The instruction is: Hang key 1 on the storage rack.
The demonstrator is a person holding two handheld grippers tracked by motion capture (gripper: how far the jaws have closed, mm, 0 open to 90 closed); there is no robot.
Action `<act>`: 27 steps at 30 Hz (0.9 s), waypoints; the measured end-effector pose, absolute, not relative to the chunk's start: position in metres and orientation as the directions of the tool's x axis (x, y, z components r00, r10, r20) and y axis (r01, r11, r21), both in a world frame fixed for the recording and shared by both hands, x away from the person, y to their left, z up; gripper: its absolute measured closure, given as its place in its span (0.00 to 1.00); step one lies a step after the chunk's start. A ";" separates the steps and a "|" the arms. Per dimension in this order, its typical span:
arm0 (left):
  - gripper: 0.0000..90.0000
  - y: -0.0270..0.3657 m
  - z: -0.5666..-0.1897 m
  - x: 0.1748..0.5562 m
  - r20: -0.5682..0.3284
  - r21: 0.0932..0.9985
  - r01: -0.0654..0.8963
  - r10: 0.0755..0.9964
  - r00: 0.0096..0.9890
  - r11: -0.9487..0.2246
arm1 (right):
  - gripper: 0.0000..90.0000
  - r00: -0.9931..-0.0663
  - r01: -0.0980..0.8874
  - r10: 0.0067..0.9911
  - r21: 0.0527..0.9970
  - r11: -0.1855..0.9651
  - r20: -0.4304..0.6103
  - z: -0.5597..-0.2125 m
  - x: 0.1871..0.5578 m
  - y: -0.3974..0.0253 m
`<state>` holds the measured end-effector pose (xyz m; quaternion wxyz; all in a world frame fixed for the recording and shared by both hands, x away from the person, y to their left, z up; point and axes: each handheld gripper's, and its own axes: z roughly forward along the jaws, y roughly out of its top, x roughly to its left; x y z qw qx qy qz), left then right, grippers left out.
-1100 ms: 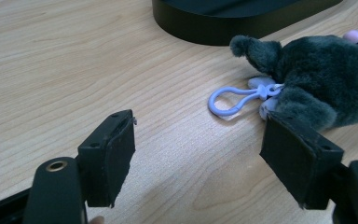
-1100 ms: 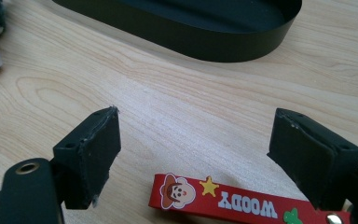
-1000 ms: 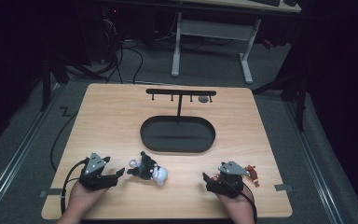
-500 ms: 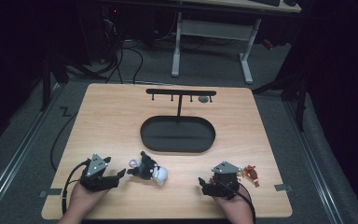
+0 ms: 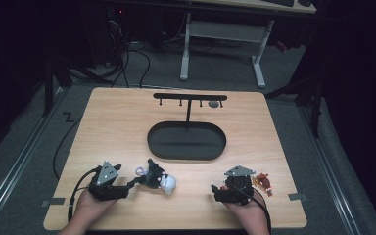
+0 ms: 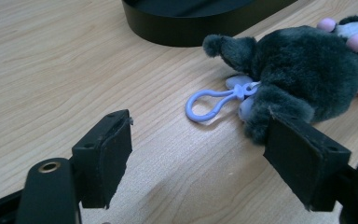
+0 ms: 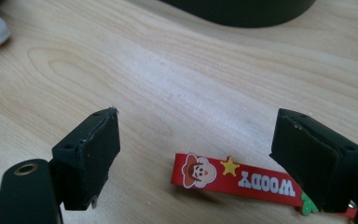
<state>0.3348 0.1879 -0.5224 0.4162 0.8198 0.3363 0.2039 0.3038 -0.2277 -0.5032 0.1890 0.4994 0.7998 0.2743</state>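
The wooden worktop (image 5: 127, 122) is occupying the centre of the high view. A black oval tray (image 5: 186, 141) is sitting in mid-frame, with a black T-shaped hook stand (image 5: 190, 98) rising from its far edge. A small grey item (image 5: 214, 104) is showing just under the right end of the stand's bar; what it is cannot be told.

The left gripper (image 5: 108, 182) is lying at lower left of the high view, held in a hand (image 5: 90, 208). Its jaws are standing wide apart and holding nothing. In the left gripper view, the dark grey plush toy (image 6: 303, 60) is lying at upper right of the frame, with a lilac plastic clip (image 6: 212, 100) extending from it onto the wood between the jaws and beyond them. The right-hand jaw is overlapping the plush's lower edge; contact cannot be confirmed.

The right gripper (image 5: 231, 187) is lying at lower right of the high view, jaws likewise spread and empty. In the right gripper view, a red strap printed "WOODY" (image 7: 242, 181) is lying flat on the worktop at lower centre, its right end passing behind the right-hand jaw. In the high view the strap is sitting just beside the gripper's right side.
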 end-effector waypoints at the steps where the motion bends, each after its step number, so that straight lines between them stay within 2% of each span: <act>1: 0.26 0.188 -0.522 0.334 0.055 0.820 0.381 0.721 0.691 -0.428 | 0.17 -0.427 0.704 0.904 0.617 0.351 -0.027 -0.503 0.304 -0.227; 5: 0.26 0.188 -0.521 0.333 0.041 0.819 0.387 0.717 0.696 -0.422 | 0.26 -0.426 0.724 0.904 0.588 0.361 -0.030 -0.498 0.306 -0.224; 8: 0.26 0.188 -0.521 0.333 0.035 0.821 0.389 0.717 0.696 -0.418 | 0.28 -0.431 0.731 0.902 0.575 0.368 -0.029 -0.493 0.308 -0.222; 21: 0.26 0.194 -0.523 0.332 0.037 0.821 0.391 0.723 0.690 -0.416 | 0.32 -0.463 0.768 0.886 0.503 0.397 0.007 -0.485 0.316 -0.219; 27: 0.27 0.194 -0.522 0.331 0.036 0.820 0.389 0.715 0.699 -0.421 | 0.32 -0.491 0.771 0.871 0.462 0.438 -0.007 -0.481 0.319 -0.214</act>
